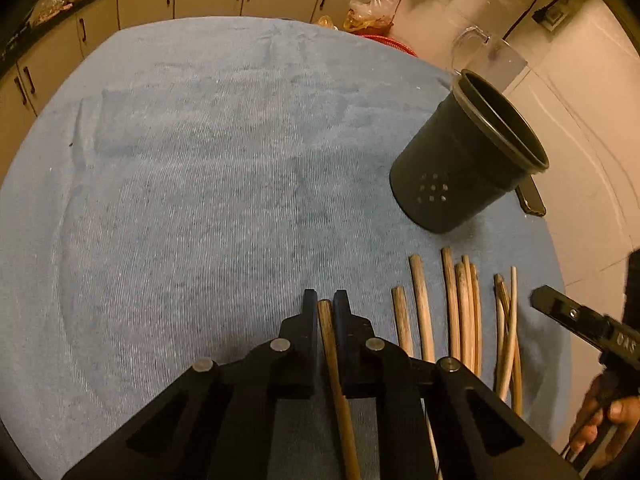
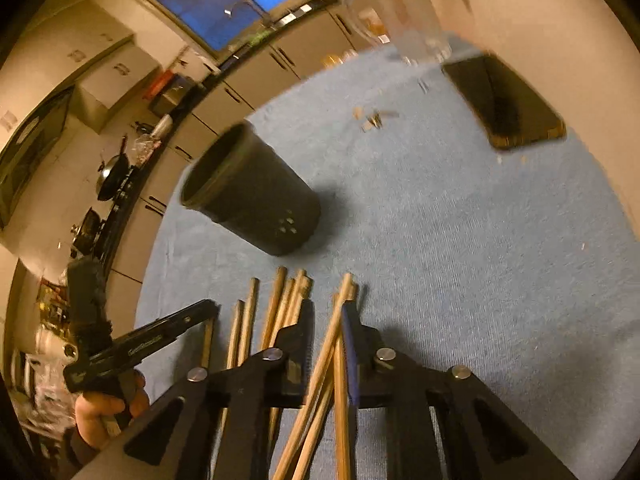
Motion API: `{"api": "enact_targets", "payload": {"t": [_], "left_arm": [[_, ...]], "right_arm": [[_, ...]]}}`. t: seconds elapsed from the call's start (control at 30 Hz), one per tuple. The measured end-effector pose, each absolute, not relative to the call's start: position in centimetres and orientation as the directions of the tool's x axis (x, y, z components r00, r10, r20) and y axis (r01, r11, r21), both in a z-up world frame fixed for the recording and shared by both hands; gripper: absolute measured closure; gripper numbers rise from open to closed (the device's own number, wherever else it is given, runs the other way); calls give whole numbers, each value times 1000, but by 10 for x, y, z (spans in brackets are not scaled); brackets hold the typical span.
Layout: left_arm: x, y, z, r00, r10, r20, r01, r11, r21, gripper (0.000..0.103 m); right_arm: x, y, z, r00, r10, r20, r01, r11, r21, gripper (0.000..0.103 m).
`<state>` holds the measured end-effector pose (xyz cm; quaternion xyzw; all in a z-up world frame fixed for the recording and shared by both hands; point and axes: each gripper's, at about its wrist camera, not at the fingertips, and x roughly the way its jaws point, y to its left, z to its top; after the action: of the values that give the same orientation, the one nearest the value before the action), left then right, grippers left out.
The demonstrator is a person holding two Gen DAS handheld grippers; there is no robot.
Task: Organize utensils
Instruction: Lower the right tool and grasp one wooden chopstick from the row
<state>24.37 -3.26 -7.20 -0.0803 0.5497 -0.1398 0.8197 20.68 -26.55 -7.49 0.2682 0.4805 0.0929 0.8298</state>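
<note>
- Left gripper (image 1: 325, 300) is pinching 1 dark chopstick (image 1: 329, 336), lying flat on the blue cloth (image 1: 200, 160), on the near side of the black holder (image 1: 460, 168).
- Right gripper (image 2: 326, 316) brackets a crossed bundle of chopsticks (image 2: 340, 312); we can't tell whether the pads press on them.
- We judge we're at the pick-up step: next comes lifting and tipping the sticks upright over the holder's rim.
- What shows of the holder's inside looks empty; every loose chopstick (image 1: 460, 304) lies just in front of it.
</note>
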Motion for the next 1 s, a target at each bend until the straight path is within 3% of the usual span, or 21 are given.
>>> {"api": "enact_targets", "payload": {"t": [0.03, 0.2, 0.57, 0.67, 0.83, 0.9, 1.0], "left_arm": [[244, -32, -72, 356, -319, -879, 142, 948, -286, 93], [239, -33, -67, 356, -306, -883, 130, 952, -278, 93], [253, -79, -62, 364, -197, -910, 172, 975, -142, 94], [246, -86, -58, 383, -201, -902, 177, 974, -142, 95], [214, -68, -58, 380, -230, -896, 175, 969, -174, 96], [207, -64, -57, 372, -233, -898, 184, 967, -174, 96], [198, -52, -62, 362, -244, -899, 191, 964, -185, 96]], "right_arm": [[210, -269, -80, 498, 416, -761, 140, 827, 544, 61], [218, -274, -86, 497, 423, -757, 159, 814, 559, 61], [241, -257, -95, 458, 423, -781, 142, 833, 535, 92], [235, -259, -89, 485, 412, -771, 134, 837, 531, 95], [236, -260, -83, 461, 433, -775, 129, 831, 541, 90], [239, -261, -87, 443, 443, -779, 145, 822, 550, 81], [239, -257, -91, 422, 406, -811, 150, 850, 504, 80]]}}
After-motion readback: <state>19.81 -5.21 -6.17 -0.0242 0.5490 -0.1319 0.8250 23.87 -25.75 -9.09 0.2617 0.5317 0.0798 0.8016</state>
